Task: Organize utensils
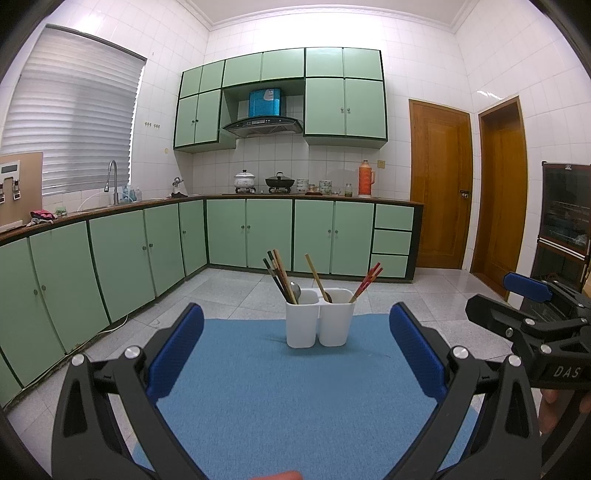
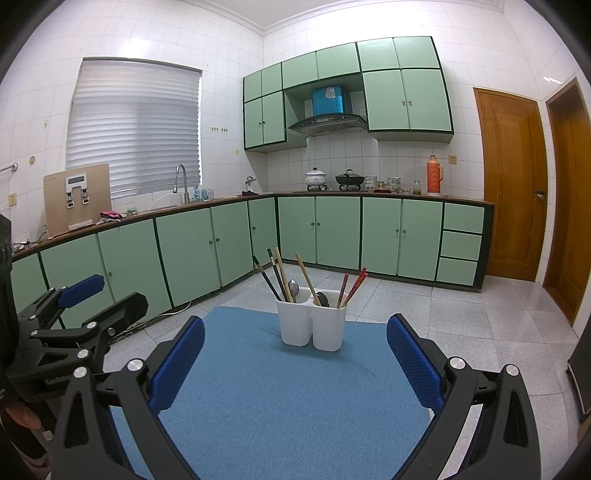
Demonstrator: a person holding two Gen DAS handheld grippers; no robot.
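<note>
Utensils (image 1: 286, 277) stand ahead of both open tools (image 1: 295, 354).

White tiles (image 2: 147, 33) are covering the walls up to a pale ceiling that is glowing with strong overhead light. Mint-green base cabinets (image 1: 229, 232) are running in an L along two walls under a dark countertop (image 2: 369, 194), with matching wall cabinets (image 1: 343, 107) hanging above. A range hood (image 1: 263, 125) is sitting over a stove that is carrying a white pot (image 1: 245, 180) and a black wok (image 1: 280, 181). An orange thermos (image 2: 434, 180) is standing further right. A closed window blind (image 2: 135, 125) is hanging above the sink faucet (image 2: 181, 181). Two wooden doors (image 2: 511, 181) are standing shut on the right. Grey floor tiles (image 2: 461, 314) are reflecting the light.
</note>
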